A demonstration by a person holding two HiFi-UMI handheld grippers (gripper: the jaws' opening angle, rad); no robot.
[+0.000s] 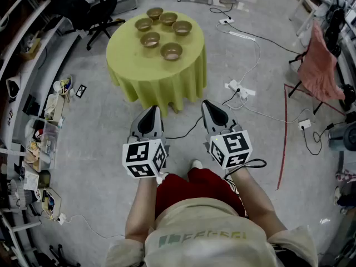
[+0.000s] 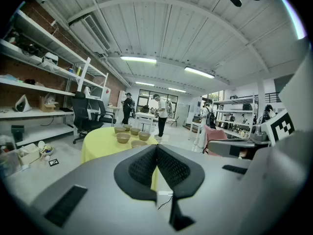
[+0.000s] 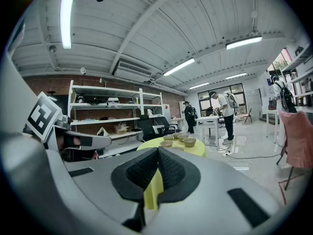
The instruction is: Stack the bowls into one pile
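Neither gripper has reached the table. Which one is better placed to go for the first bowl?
Left, marginally. The left gripper lines up with the nearest bowl, while the right gripper sits toward the right edge of the table. Both have jaws shut and empty.

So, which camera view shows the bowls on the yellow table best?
The head view: looking down on the table, it shows all six bowls separately, each rim whole, none stacked. The left gripper view shows them small, side-on and overlapping. The right gripper view shows them smaller, only some distinguishable.
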